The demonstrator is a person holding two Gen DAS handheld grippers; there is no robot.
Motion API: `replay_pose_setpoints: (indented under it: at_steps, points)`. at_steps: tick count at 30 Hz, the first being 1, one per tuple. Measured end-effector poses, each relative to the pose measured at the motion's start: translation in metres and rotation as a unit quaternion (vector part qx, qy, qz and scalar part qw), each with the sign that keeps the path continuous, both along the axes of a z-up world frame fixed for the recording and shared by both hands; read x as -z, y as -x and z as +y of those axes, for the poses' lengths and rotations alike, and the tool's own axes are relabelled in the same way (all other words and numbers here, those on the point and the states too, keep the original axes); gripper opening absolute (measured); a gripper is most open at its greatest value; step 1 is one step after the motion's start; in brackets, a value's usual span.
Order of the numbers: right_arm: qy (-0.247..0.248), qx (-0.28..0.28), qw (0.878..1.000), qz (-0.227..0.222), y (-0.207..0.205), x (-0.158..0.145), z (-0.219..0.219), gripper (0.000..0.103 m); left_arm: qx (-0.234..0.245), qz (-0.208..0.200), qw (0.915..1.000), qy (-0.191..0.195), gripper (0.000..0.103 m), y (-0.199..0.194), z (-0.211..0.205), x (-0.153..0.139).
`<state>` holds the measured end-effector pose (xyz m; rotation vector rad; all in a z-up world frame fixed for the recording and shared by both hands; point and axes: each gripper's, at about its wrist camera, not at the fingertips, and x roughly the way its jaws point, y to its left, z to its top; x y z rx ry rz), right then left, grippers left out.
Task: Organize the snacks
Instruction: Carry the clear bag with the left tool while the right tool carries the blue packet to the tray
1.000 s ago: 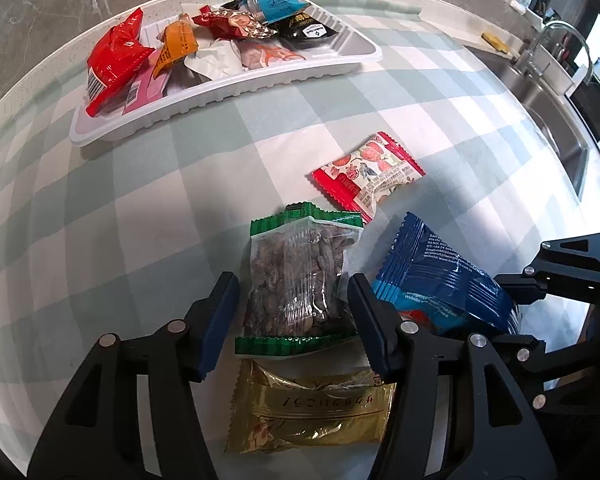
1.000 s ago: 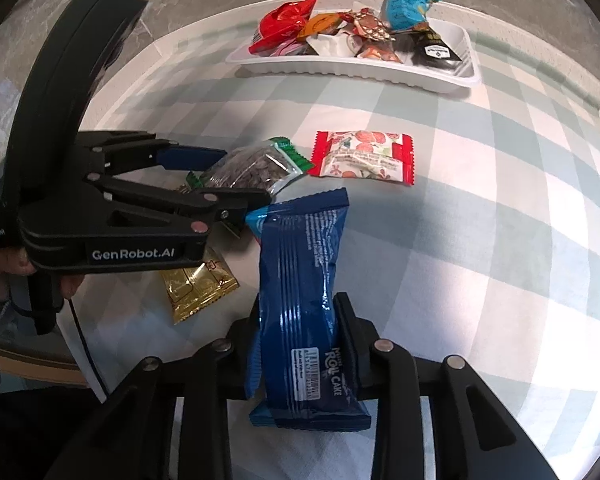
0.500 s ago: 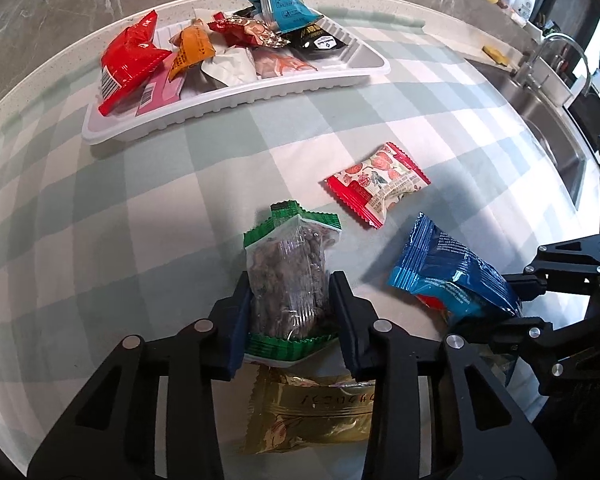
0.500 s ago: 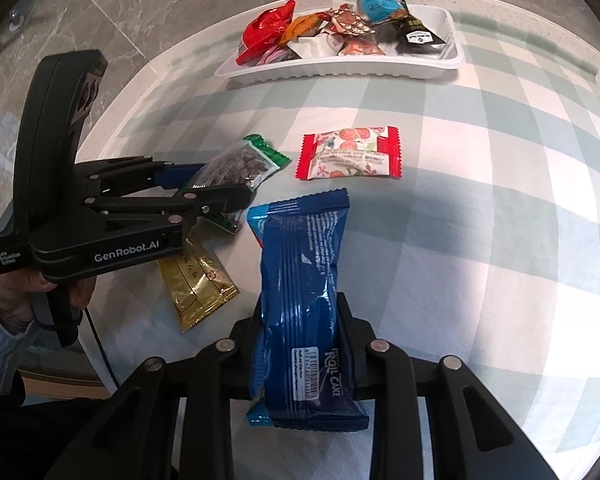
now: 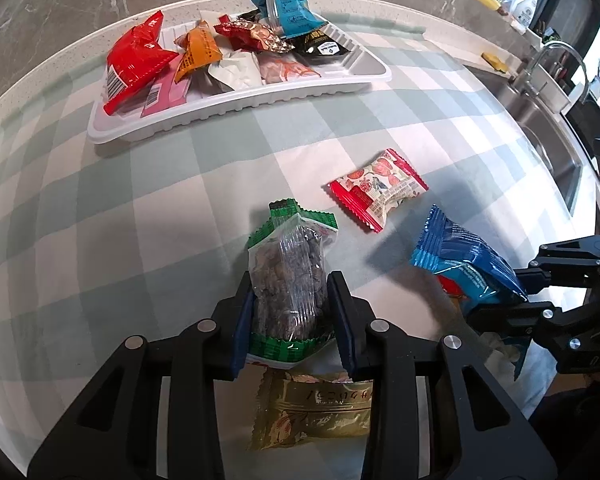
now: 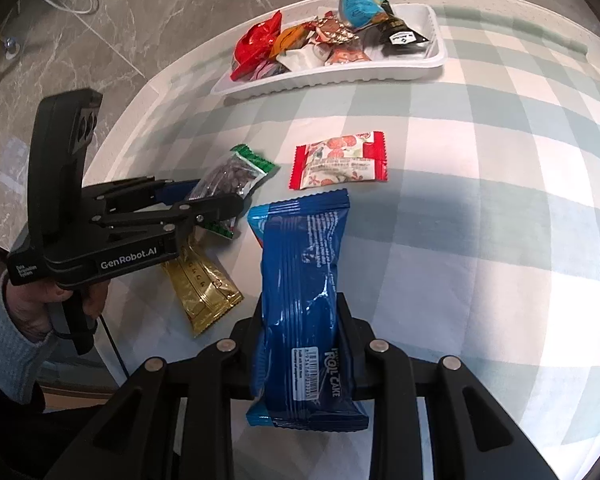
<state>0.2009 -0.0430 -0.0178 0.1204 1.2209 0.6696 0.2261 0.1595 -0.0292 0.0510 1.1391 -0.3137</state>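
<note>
My left gripper (image 5: 290,310) is shut on a clear, green-edged bag of dark nuts (image 5: 290,276) and holds it above the checked cloth; the bag also shows in the right wrist view (image 6: 232,178). My right gripper (image 6: 302,330) is shut on a blue roll cake packet (image 6: 306,292), also lifted, and the packet shows in the left wrist view (image 5: 460,260). A red and white snack packet (image 5: 378,190) lies on the cloth between the grippers and a white tray (image 5: 236,102) that holds several snacks. A gold packet (image 5: 316,412) lies under my left gripper.
The table has a green and white checked cloth (image 5: 100,220). A sink with a faucet (image 5: 556,64) is at the far right. The tray also shows in the right wrist view (image 6: 380,74), near the table's far edge. Grey marble floor lies beyond.
My left gripper closed on the nut bag and lifted it off the cloth. My right gripper rose higher with the blue packet in it.
</note>
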Motion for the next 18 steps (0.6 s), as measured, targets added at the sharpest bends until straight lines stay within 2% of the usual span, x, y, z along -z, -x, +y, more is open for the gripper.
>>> replay_pose_setpoints:
  at_steps: [18]
  points:
    - [-0.035, 0.025, 0.999, 0.010, -0.011, -0.008, -0.013, 0.031, -0.008, -0.010, 0.9999, 0.009, 0.033, -0.004, 0.004, -0.013]
